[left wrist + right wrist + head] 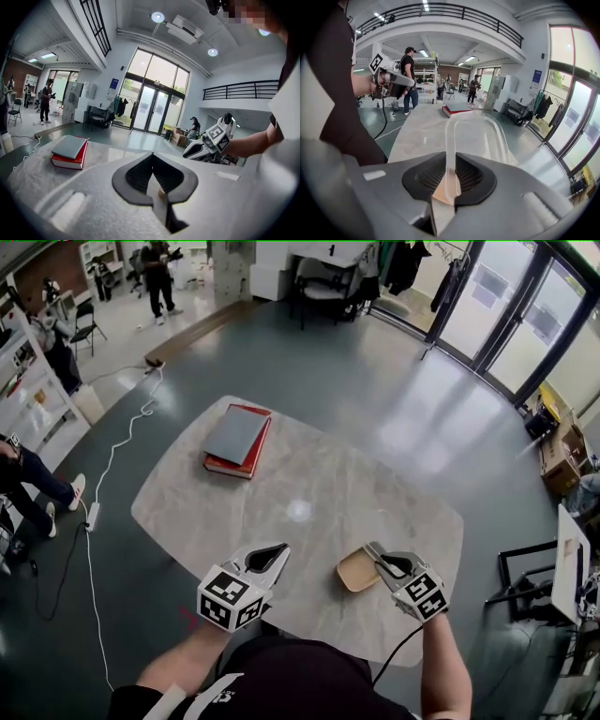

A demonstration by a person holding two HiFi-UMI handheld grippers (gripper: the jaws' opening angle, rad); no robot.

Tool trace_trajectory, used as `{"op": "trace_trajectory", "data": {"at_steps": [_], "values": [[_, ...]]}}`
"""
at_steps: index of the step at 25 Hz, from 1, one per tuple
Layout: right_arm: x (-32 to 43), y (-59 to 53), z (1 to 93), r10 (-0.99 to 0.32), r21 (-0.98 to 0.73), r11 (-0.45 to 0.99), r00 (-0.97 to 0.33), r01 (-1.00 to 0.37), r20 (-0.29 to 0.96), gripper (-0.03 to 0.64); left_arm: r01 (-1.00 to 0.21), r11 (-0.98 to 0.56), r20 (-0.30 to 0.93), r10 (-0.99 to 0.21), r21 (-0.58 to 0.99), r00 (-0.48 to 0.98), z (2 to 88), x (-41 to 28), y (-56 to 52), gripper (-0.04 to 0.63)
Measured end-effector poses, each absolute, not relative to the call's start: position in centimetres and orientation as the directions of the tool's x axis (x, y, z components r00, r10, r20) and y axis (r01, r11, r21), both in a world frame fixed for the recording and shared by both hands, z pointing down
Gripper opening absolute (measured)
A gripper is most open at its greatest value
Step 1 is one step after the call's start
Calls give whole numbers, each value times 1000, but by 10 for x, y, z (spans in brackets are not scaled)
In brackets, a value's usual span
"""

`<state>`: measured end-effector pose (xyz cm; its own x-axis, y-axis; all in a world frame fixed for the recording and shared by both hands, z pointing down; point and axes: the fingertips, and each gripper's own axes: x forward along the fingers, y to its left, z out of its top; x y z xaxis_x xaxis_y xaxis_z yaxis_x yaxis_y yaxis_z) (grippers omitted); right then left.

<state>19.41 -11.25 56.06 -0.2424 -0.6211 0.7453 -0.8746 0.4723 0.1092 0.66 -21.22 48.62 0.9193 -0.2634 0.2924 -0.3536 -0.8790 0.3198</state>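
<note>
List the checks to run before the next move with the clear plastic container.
1. Right gripper clamped on the rim of the clear plastic container: ok.
2. Left gripper shut with nothing between its jaws: ok.
3. Container lifted off the pale marble-patterned table: cannot tell.
4. Nothing visible inside the container: ok.
5. Grey book stacked on a red book, apart from both grippers: ok.

The left gripper (278, 548) hovers with jaws together; the right gripper (377, 552), forearm extended, clamps the rim of a clear tray (353, 574).
</note>
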Motion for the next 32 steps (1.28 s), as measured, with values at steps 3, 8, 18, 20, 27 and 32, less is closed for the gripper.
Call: {"op": "trace_trajectory", "data": {"at_steps": [3, 8, 18, 20, 27, 32], "values": [[193, -103, 535, -677, 77, 442, -276, -894, 682, 63, -348, -886, 273, -269, 307, 924, 473, 13, -209, 3], [196, -81, 492, -755, 83, 426, -303, -901, 582, 63, -351, -891, 241, -288, 288, 927, 450, 36, -206, 3], [228, -27, 393, -902, 18, 316, -294, -949, 316, 63, -308, -921, 149, -278, 241, 949, 397, 95, -172, 3], [237, -16, 378, -921, 5, 312, -301, -950, 248, 63, -292, -929, 141, -266, 227, 954, 389, 103, -163, 3], [261, 11, 323, -964, -25, 261, -262, -965, 51, 61, -269, -950, 101, -255, 159, 962, 359, 120, -140, 3], [261, 24, 298, -965, -52, 257, -253, -965, -75, 60, -259, -958, 74, -251, 123, 965, 343, 120, -130, 3]]}}
